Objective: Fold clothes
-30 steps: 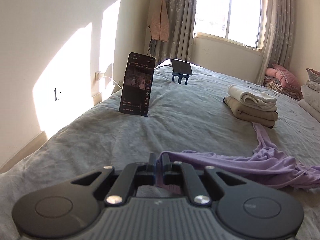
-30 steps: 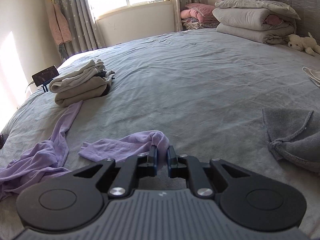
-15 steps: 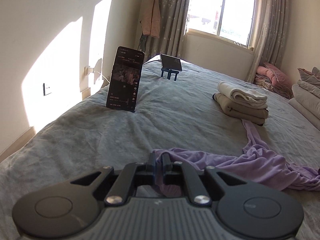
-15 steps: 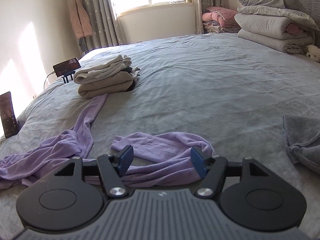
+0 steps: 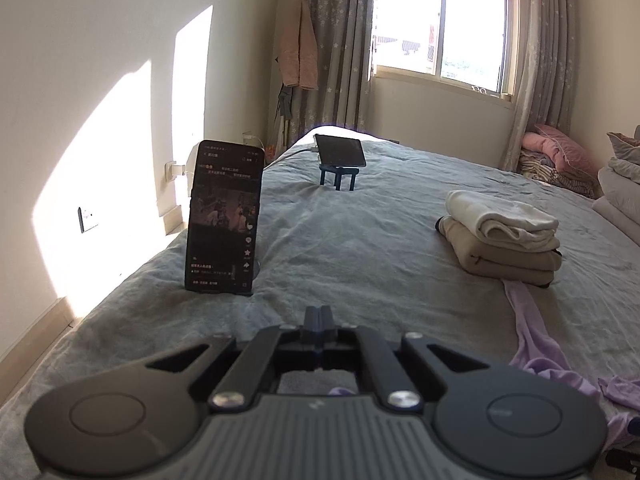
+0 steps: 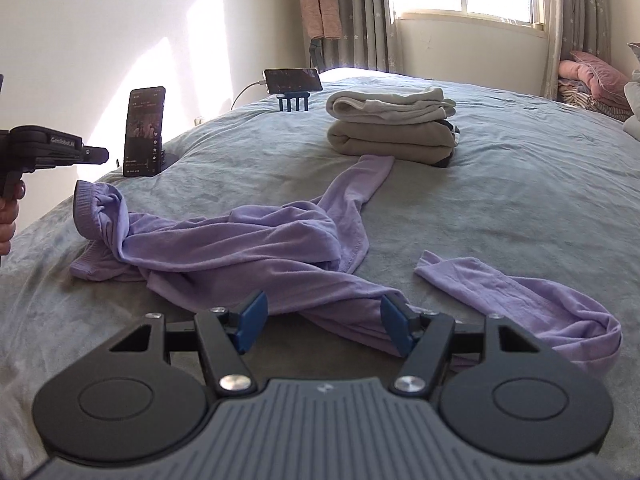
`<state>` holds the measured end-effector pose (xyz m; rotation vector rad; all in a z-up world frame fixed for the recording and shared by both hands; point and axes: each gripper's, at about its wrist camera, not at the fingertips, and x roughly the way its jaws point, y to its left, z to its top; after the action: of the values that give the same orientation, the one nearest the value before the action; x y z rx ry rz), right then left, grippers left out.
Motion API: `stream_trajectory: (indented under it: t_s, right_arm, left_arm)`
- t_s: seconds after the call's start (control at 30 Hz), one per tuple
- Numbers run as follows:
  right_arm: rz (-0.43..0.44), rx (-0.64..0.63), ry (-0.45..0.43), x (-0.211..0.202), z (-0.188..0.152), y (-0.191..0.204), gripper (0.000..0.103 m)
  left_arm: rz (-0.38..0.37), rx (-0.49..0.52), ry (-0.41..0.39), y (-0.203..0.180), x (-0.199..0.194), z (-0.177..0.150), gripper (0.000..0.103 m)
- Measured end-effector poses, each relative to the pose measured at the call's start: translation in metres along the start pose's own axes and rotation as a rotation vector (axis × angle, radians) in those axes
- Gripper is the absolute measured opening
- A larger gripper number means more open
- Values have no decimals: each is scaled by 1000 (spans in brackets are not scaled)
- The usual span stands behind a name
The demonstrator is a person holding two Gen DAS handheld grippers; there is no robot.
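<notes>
lilac garment (image 6: 240, 248) sprawls leftward – sleeve seemingly toward folded stack (image 6: 392, 128); left gripper (image 5: 318, 320) pressed together, right gripper (image 6: 324, 320) closing, empty.

White lettering reading "GenRobot.AI" runs along the side of the black two-finger left gripper (image 6: 94, 155) at the left edge of the right wrist view. A small pale logo mark sits on the ribbed grey body of the right gripper (image 6: 324, 322). The lit screen of the upright black smartphone (image 5: 223, 216) on the grey bed carries lines of text too small to read.
</notes>
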<state>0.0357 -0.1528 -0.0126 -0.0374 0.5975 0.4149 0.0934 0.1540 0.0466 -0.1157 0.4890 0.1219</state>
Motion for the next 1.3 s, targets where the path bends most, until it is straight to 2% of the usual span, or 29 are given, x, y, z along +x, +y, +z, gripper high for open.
stream_trajectory:
  t_s: [0.07,0.1,0.17,0.33,0.43,0.5,0.67,0.77,0.93,0.97,1.0,1.03,1.07,1.1,1.13,1.2,1.3]
  right_arm:
    - [20,-14,4,6,-2,2,47]
    - [23,-18,9,9,-2,2,47]
    - [23,-30,19,15,-2,2,40]
    - [38,-44,7,13,-2,-2,40]
    - [32,-68,-10,11,0,-1,42]
    - [25,-96,-18,12,2,4,46]
    - [19,-190,-48,12,6,21,56]
    - [19,-265,-64,13,9,33,56]
    - [46,-417,-78,25,13,59,56]
    - [49,-443,-77,28,12,63,50]
    - [52,-469,-75,32,12,68,44]
    - [53,-490,-67,36,12,72,28]
    - [54,-506,-55,40,12,75,11]
    - [51,-518,-47,43,13,76,5]
    - [47,-523,-46,45,14,77,1]
    - [26,-499,-64,44,21,73,0]
    - [-2,-417,-98,39,38,59,0]
  left_arm:
    - [-20,2,11,-4,14,9,0]
    - [-25,3,17,-6,20,12,0]
    - [-49,6,48,-11,35,17,0]
    - [-212,1,146,-19,40,11,2]
    - [-224,57,158,-24,28,1,16]
    - [-225,75,159,-21,16,-6,39]
    - [-259,125,157,-3,-19,-23,60]
    - [-276,177,167,9,-38,-38,64]
    - [-307,218,207,22,-49,-59,63]
    - [-307,223,215,22,-49,-63,62]
    - [-299,226,223,22,-47,-65,50]
    - [-291,226,230,22,-45,-67,39]
    - [-282,220,238,21,-42,-66,16]
    - [-274,215,245,20,-39,-66,10]
    - [-266,206,244,20,-36,-64,9]
    - [-246,188,211,20,-32,-52,5]
    - [-222,190,155,14,-23,-30,4]
